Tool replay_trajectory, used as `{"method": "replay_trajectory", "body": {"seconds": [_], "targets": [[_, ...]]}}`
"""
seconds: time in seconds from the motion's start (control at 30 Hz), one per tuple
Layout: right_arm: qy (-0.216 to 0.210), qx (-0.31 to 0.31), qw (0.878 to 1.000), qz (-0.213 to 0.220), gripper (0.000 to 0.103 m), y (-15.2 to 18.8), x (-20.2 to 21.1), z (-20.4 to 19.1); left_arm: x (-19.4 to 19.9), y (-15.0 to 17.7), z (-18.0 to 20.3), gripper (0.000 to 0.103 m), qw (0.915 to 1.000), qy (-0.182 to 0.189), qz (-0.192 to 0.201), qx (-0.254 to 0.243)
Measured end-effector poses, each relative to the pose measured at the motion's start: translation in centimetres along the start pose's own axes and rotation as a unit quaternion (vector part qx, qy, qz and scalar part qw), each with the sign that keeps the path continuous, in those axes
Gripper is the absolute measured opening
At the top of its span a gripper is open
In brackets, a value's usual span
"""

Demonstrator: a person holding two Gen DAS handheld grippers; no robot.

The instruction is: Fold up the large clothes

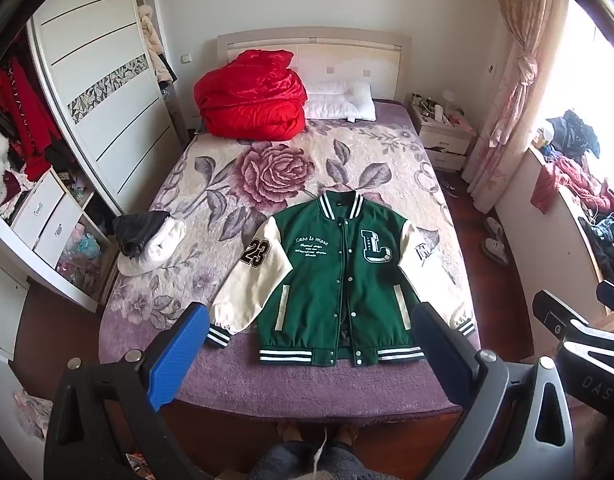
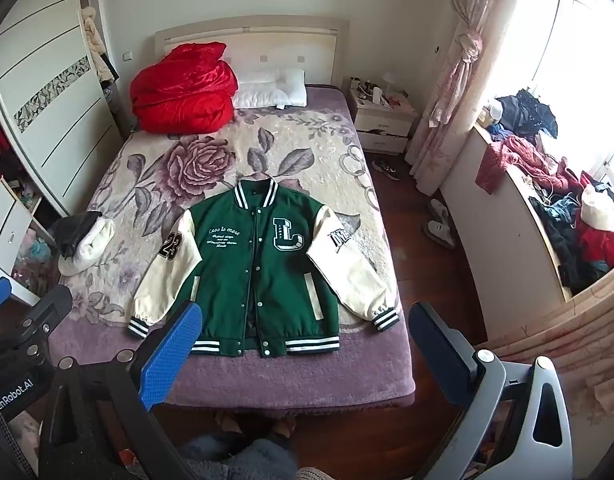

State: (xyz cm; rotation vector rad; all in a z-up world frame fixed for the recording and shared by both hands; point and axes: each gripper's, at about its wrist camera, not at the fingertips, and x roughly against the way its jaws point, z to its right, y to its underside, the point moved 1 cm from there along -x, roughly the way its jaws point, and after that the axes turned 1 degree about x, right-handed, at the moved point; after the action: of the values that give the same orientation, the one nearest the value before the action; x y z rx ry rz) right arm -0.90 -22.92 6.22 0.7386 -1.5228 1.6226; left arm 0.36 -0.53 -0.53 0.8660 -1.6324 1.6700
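Varsity jacket (image 1: 339, 276) lies flat, front up and snapped shut, near the foot of the bed (image 1: 235, 376). Left gripper (image 1: 311, 344) and right gripper (image 2: 303, 344) hover above with fingers wide apart, holding nothing. Judged thick, soft, fairly heavy; best gripped at ribbed cuffs (image 2: 385, 317) or hem

Jacket (image 1: 339, 276) — "23", "L", "Less is more"

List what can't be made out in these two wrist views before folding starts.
- Jacket back and lining: hidden in both views, since it lies front up on the bed.
- Small chest lettering: too small to read in full.
- Left sleeve patch: foreshortened in the left view.
- Person: cut off by the bottom edge.
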Motion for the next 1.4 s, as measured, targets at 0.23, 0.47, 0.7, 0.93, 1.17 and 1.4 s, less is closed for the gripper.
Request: {"method": "replay_trajectory", "body": {"seconds": [0.23, 0.47, 0.7, 0.93, 1.17, 1.4], "targets": [[0.000, 0.002, 1.000, 0.000, 0.103, -0.6, 0.1, -0.5, 0.4, -0.4, -0.6, 0.103, 1.0000, 0.002, 0.001, 0.005], [0.000, 0.001, 1.000, 0.004, 0.103, -0.5, 0.2, -0.5, 0.4, -0.3, -0.6, 0.103, 1.0000, 0.000, 0.003, 0.005], [0.000, 0.001, 1.000, 0.005, 0.103, -1.1, 0.4, -1.0, 0.4, -0.5, -0.5, 0.103, 1.0000, 0.000, 0.004, 0.005], [0.001, 0.005, 1.000, 0.005, 0.103, -1.6, 0.7, -1.7, 0.4, -0.9, -0.4, 0.103, 1.0000, 0.000, 0.003, 0.004], [0.000, 0.004, 1.000, 0.006, 0.103, -1.6, 0.8, -1.6, 0.4, -1.1, -0.3, 0.103, 1.0000, 0.000, 0.005, 0.004], [0.000, 0.005, 1.000, 0.009, 0.103, -2.1, 1.0, -1.9, 0.5, -1.5, -0.4, 0.103, 1.0000, 0.000, 0.006, 0.005]]}}
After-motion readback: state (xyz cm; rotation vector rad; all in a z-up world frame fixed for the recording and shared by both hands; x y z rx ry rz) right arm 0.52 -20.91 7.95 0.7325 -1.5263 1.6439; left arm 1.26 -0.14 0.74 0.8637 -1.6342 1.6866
